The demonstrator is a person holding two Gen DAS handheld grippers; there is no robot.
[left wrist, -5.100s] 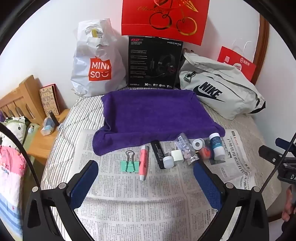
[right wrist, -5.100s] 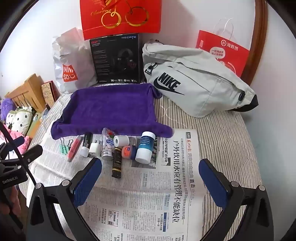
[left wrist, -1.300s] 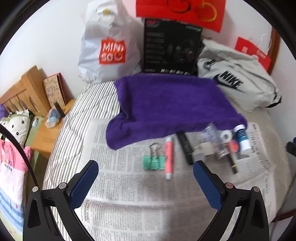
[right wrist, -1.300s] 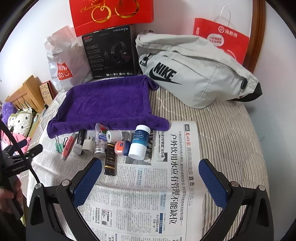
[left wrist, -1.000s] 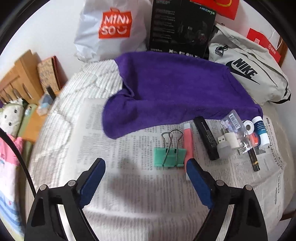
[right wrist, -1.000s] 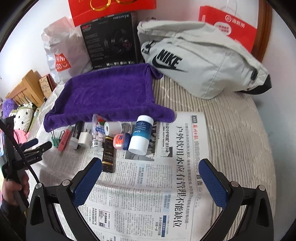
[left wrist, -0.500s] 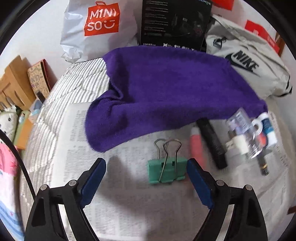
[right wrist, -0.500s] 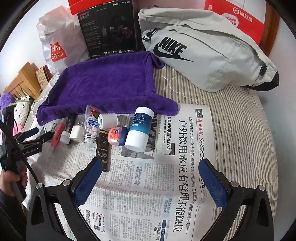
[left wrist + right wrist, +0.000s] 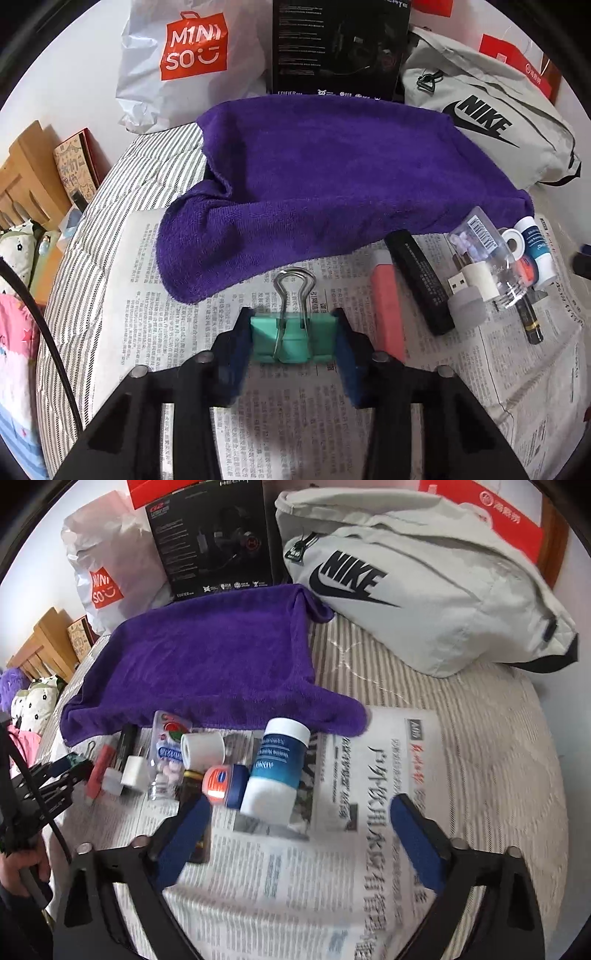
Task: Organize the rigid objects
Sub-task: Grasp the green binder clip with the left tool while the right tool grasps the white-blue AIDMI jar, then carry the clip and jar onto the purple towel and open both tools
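Observation:
A green binder clip point(image 9: 314, 345) lies on the newspaper point(image 9: 177, 332), and my left gripper point(image 9: 291, 325) is shut on its two sides. To its right sit a pink marker point(image 9: 386, 310), a black tube point(image 9: 419, 280), a white USB plug point(image 9: 474, 282) and a clear pill bottle point(image 9: 480, 236). A purple towel point(image 9: 332, 177) is spread behind them. My right gripper point(image 9: 301, 823) is open, low over the paper. Just ahead of its fingers lie a blue and white bottle point(image 9: 277, 771), a small orange-lidded jar point(image 9: 221, 781) and a tape roll point(image 9: 203, 751).
Along the wall stand a white Miniso bag point(image 9: 177, 70), a black headset box point(image 9: 336, 48) and a grey Nike bag point(image 9: 424, 590). A wooden nightstand point(image 9: 22, 177) is off the bed's left side. A hand point(image 9: 18, 867) holds the left gripper.
My left gripper has come down over the green binder clip and shut on it. My right gripper has moved forward and lower toward the blue and white bottle, staying open.

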